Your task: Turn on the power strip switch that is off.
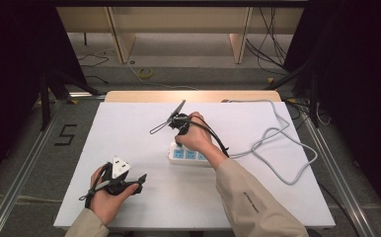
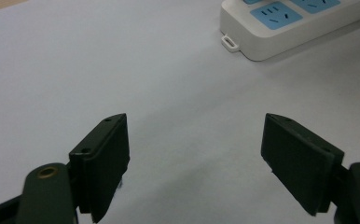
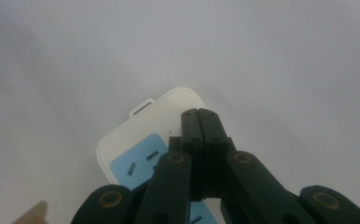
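A white power strip [image 1: 188, 155] with blue sockets lies near the middle of the white table [image 1: 129, 133]. My right gripper [image 1: 179, 134] points down at the strip's left end, its handle sticking up and back. In the right gripper view the right gripper [image 3: 199, 114] is shut, jaws pressed together with nothing between them, their tips just over the rounded end of the power strip [image 3: 145, 140]. Near the front left, my left gripper [image 1: 141, 180] rests low over the table and faces right. Its jaws [image 2: 194, 154] stand wide open and empty, well short of the power strip [image 2: 280, 23].
The strip's grey cord [image 1: 290, 182] loops across the right side of the table and off the back edge. Bare white tabletop lies between the left gripper and the strip. Cables and desk legs are on the floor beyond the table.
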A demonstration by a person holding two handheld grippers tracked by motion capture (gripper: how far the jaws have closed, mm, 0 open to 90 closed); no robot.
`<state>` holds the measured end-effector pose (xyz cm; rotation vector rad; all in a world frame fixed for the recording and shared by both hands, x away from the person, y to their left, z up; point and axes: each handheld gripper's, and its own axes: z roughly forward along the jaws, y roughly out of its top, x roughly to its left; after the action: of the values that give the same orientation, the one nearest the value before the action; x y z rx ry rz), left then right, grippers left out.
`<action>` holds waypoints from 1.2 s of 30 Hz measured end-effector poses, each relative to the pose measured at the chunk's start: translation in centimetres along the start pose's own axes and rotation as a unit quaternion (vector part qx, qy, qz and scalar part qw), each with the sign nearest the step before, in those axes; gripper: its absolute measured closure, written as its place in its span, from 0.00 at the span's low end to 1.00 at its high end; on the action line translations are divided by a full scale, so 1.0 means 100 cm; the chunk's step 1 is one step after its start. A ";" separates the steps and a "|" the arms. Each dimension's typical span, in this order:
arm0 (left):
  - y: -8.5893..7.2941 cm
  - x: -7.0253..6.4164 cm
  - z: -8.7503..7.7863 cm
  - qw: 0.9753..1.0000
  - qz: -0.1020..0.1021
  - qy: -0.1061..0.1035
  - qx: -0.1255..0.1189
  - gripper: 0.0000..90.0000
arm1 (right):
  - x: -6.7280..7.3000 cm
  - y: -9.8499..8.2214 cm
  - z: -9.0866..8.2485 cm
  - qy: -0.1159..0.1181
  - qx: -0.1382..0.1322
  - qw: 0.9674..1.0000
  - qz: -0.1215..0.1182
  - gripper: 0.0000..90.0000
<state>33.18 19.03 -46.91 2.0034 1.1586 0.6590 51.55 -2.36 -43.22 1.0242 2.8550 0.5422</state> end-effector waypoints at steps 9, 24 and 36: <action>0.000 0.000 0.000 1.000 0.000 0.000 0.000 0.26 | 0.001 0.000 0.001 -0.002 0.003 1.000 -0.001 1.00; 0.000 -0.001 0.000 1.000 0.002 -0.001 0.002 0.26 | 0.001 0.002 0.003 -0.006 0.012 1.000 -0.005 1.00; 0.000 -0.001 0.000 1.000 0.003 -0.001 0.002 0.26 | 0.000 0.002 0.004 -0.003 0.010 1.000 -0.003 1.00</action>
<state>33.17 18.93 -46.93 2.0116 1.1545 0.6581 51.72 -2.07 -43.49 1.0190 2.8628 0.5089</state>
